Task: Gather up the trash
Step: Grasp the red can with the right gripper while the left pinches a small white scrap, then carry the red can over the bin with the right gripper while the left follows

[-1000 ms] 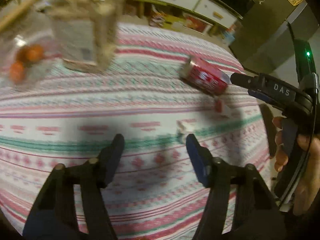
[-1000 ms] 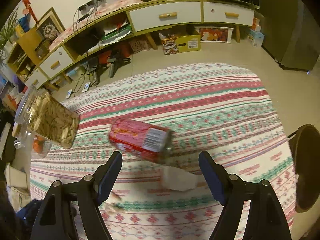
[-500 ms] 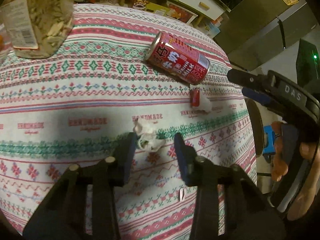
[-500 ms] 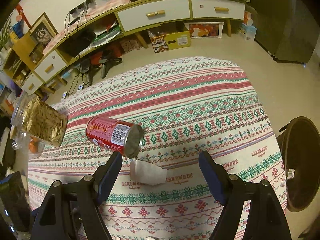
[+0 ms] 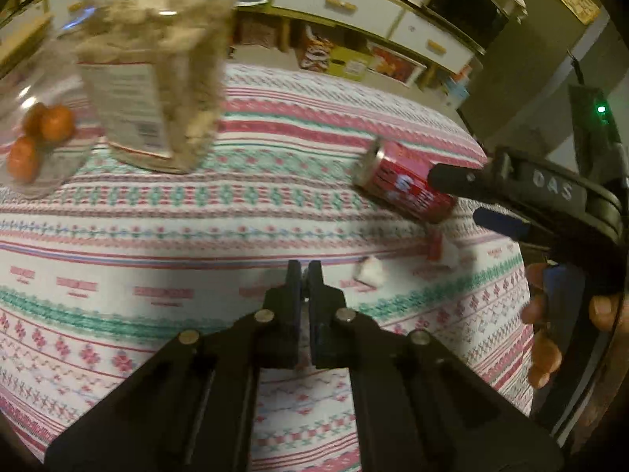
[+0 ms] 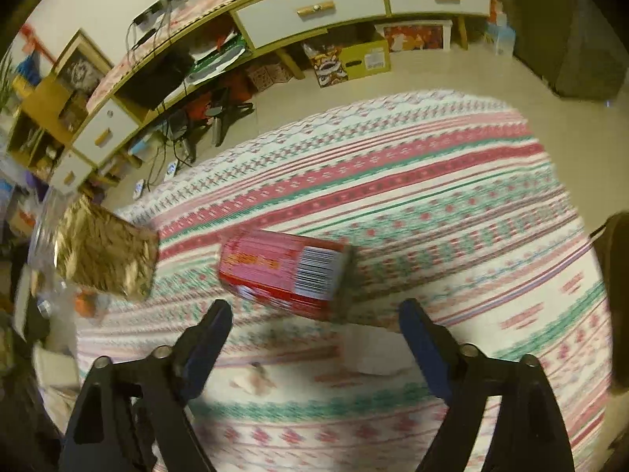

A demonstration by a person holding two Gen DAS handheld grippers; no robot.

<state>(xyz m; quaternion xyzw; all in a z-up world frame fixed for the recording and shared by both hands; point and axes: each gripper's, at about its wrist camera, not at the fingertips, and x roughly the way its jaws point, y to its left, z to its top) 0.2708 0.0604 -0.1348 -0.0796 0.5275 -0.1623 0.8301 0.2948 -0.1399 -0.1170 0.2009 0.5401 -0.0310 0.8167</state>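
The patterned tablecloth point(image 6: 452, 181) carries everything; a slack fold could snag a fingertip. On it the glass jar of snacks point(image 5: 157, 67) stands well left, and a careless sweep would topple it. The red can point(image 6: 283, 271) lies on its side just ahead of the right gripper point(image 6: 314, 314), whose jaws gape wide; closing off-centre would send it rolling. The left gripper point(image 5: 302, 271) is pinched together, seemingly on nothing, the crumpled paper scrap point(image 5: 369, 271) lying loose just beside it
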